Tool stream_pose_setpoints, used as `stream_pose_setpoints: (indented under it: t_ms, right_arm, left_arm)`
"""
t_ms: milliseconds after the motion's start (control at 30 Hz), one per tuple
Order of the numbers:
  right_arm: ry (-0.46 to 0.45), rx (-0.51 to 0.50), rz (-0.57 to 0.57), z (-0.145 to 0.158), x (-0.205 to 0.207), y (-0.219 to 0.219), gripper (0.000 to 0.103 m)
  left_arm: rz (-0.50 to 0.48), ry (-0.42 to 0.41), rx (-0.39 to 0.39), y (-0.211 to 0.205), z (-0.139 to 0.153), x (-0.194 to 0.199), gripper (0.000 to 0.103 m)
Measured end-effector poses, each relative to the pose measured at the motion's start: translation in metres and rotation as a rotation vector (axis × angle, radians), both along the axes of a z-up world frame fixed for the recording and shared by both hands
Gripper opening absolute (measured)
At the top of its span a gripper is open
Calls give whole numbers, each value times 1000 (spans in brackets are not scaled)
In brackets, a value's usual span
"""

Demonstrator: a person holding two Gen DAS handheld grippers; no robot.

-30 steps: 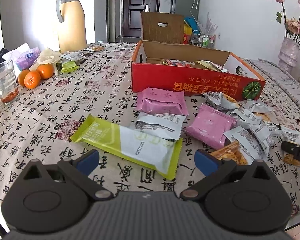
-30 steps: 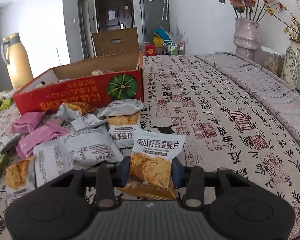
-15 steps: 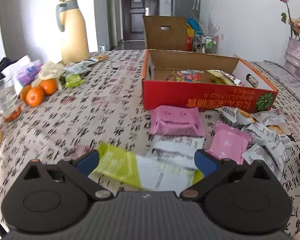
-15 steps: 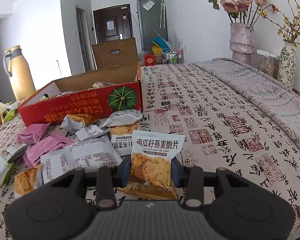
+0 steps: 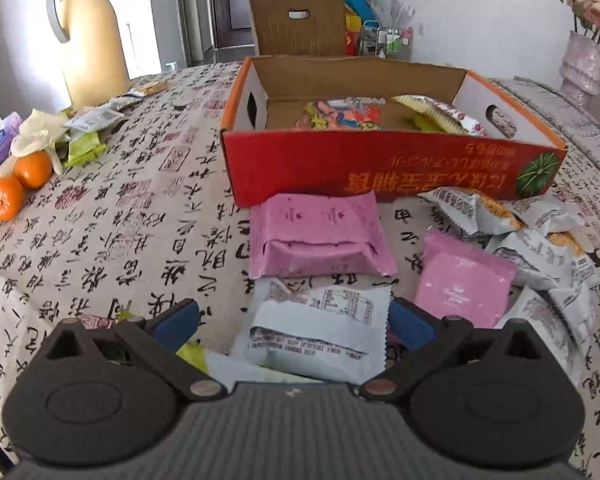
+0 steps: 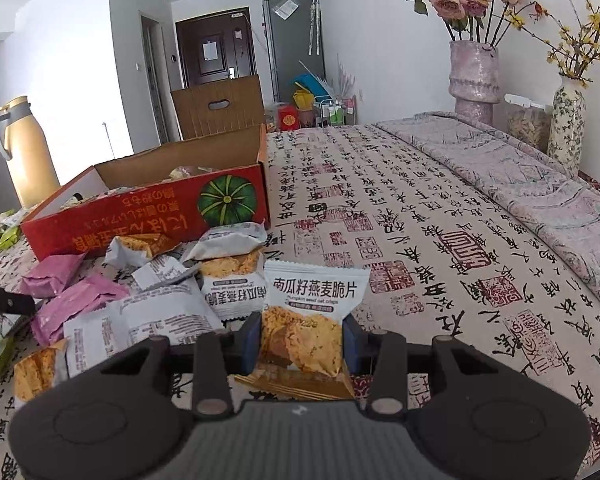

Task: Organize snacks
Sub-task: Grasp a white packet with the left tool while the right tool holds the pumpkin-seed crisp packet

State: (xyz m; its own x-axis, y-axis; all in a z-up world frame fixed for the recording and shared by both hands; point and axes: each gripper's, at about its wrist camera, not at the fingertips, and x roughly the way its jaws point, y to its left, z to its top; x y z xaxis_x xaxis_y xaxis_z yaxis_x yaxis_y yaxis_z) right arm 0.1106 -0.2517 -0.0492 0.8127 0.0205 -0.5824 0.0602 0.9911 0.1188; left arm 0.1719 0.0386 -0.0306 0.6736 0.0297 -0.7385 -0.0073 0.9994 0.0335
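One crisps packet [image 6: 308, 320] sits clamped between the right tongs [image 6: 302, 338].

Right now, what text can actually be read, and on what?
"南瓜籽燕麦脆片": on the crisp packet held in the right claw.
"Pumpkin seed oat crisps": small line beneath it, only just legible.
Red box: large yellow characters, upside down, not readable.
White packet between the left claw's fingers: print too small.
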Motion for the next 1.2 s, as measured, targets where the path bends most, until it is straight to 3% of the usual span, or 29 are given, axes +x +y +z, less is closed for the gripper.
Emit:
stream_pose_setpoints:
  t_ms: [133, 200, 333, 667, 1200]
  right_arm:
    - [9, 4, 5, -3, 4, 1, 39]
    - [12, 6, 9, -5, 5, 1, 39]
    - [14, 8, 14, -5, 6, 3, 39]
    - [4, 11, 17, -3, 3, 3, 39]
    - [-49, 0, 51, 14, -2, 9, 39]
  left_arm:
    - [17, 31, -10, 6, -7, 2, 90]
    - [15, 26, -11, 6, -9, 1, 88]
    - [-1, 11, -13, 4, -7, -2, 72]
    - [2, -16, -43, 8, -2, -11, 54]
    - [-17, -147, -33, -1, 40, -32, 53]
